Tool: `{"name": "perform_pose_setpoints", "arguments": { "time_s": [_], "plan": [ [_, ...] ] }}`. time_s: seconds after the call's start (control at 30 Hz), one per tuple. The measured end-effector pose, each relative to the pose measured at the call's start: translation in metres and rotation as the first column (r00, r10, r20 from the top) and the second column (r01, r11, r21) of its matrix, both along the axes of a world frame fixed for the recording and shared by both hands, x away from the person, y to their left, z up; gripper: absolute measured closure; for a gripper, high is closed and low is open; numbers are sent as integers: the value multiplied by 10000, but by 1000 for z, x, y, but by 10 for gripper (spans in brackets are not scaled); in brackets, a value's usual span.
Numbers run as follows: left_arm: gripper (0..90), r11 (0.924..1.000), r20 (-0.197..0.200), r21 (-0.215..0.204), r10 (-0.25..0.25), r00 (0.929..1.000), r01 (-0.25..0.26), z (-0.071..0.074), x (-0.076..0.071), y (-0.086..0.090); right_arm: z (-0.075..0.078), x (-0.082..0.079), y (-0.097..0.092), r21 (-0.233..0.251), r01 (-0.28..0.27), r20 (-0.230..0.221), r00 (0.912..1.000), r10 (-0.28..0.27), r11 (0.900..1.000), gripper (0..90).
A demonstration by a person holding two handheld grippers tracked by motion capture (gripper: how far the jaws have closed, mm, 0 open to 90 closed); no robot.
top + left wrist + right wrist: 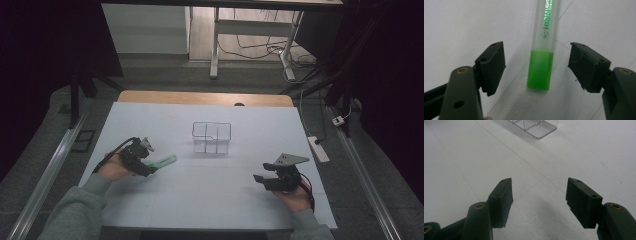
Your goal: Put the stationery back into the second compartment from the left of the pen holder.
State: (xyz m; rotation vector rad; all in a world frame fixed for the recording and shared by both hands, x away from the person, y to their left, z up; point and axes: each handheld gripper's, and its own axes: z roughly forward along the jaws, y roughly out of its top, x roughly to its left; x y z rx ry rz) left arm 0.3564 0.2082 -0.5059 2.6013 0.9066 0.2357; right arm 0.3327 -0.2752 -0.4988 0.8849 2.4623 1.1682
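A green highlighter with a clear cap lies flat on the white table sheet, seen in the high view left of centre. My left gripper is open, one jaw on each side of the pen's green end, neither touching it; in the high view it sits at the pen's near end. My right gripper stands open over bare sheet at the right, nothing between its jaws. A clear divided plastic organiser stands mid-table; its corner shows at the top of the right gripper view.
The white sheet covers most of the table; a strip of bare wood shows at the far edge. A power strip lies on the floor to the right. Desk legs and cables stand beyond the table.
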Motion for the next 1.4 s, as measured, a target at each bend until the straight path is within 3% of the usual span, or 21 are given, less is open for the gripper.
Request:
{"name": "perform_pose_setpoints", "arguments": {
  "time_s": [0.23,0.4,0.53,0.73,1.1,1.4],
  "plan": [
    [365,9991,-291,306,-288,9992,297,-5,3,-2,0,1,0,-33,38,-24,10000,-38,10000,382],
    [463,9984,-520,387,-399,9979,420,-7,4,-2,0,1,0,-12,46,-31,10000,-47,10000,382],
    [556,9979,-817,197,-607,9948,625,-9,7,-2,-1,1,0,-63,34,-48,10000,-34,10000,382],
    [648,9964,-956,142,-822,9920,840,-8,8,-1,-1,1,1,-93,18,-54,10000,-19,10000,382],
    [664,9943,-660,330,-994,9929,1018,-8,5,-3,-1,0,1,-71,61,19,10000,-61,10000,383],
    [665,9953,-82,178,-947,9955,948,-2,-3,-5,0,0,0,-35,101,95,9999,-100,9999,383]
  ]
}}
